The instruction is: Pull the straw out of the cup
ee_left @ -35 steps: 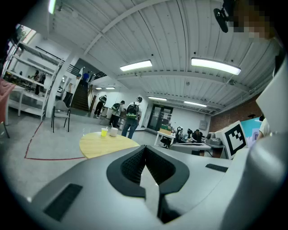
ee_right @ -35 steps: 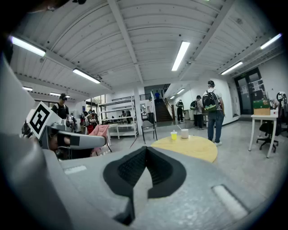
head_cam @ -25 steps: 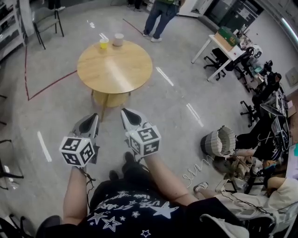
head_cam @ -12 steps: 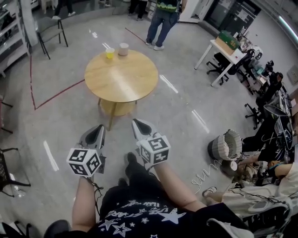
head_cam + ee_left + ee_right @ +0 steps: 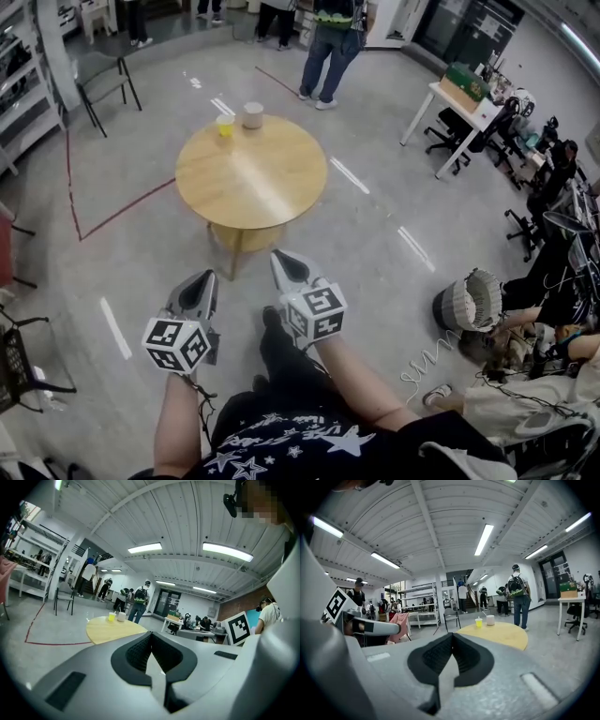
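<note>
The table (image 5: 251, 178) is pale, faintly shiny wood, the floor (image 5: 375, 234) glossy, the left gripper (image 5: 151, 633) matt grey plastic.

Round wooden table (image 5: 267, 183) on a pale base, standing on grey floor (image 5: 394, 187). Two things on top, both at the far edge: yellow cup (image 5: 225, 126) on the left, white cup (image 5: 252, 115) just beside it on the right, slightly further back, not touching.
</note>
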